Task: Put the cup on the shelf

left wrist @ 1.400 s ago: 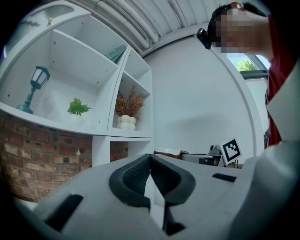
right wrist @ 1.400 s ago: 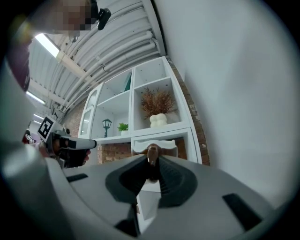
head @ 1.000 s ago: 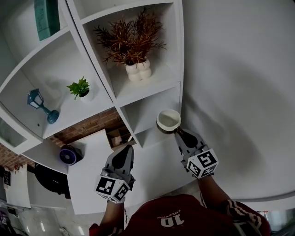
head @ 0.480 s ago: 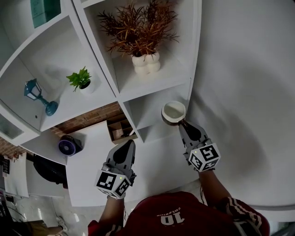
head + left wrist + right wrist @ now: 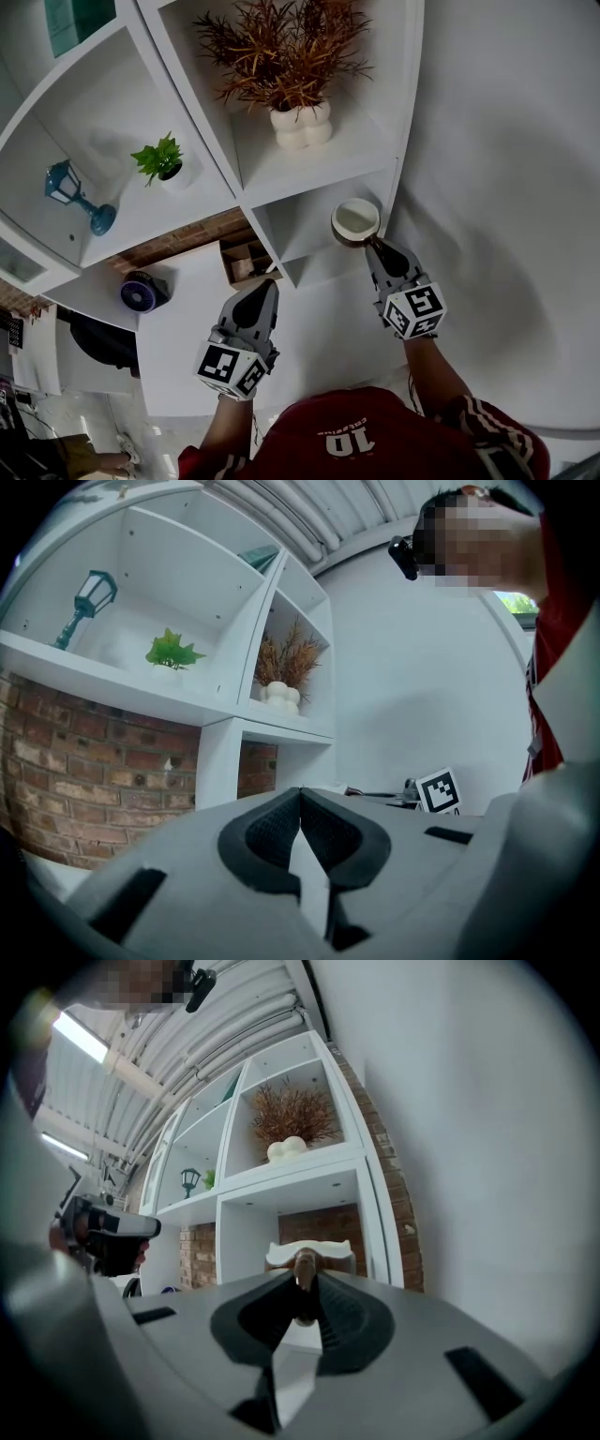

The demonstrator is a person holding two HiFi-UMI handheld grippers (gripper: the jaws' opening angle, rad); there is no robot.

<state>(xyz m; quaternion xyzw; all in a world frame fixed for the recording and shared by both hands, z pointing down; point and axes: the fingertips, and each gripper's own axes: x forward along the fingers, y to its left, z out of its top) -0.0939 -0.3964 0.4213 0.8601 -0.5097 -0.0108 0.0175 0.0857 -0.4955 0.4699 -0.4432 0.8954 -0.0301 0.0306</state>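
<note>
A cup with a cream inside and brown outside hangs upright in front of the white shelf unit's lower right compartment. My right gripper is shut on the cup's handle; in the right gripper view the handle sits pinched between the jaws with the cup's cream rim just beyond. To the left and lower, my left gripper is shut with nothing in it, its jaws pressed together.
The compartment above holds a dried plant in a white vase. A small green plant and a blue lantern stand in the compartment to the left. A brick wall shows behind the shelves. A purple round object lies below left. A white wall flanks the right side.
The cup and my right gripper have shifted a little toward the lower right compartment. My left gripper has drifted slightly right and up.
</note>
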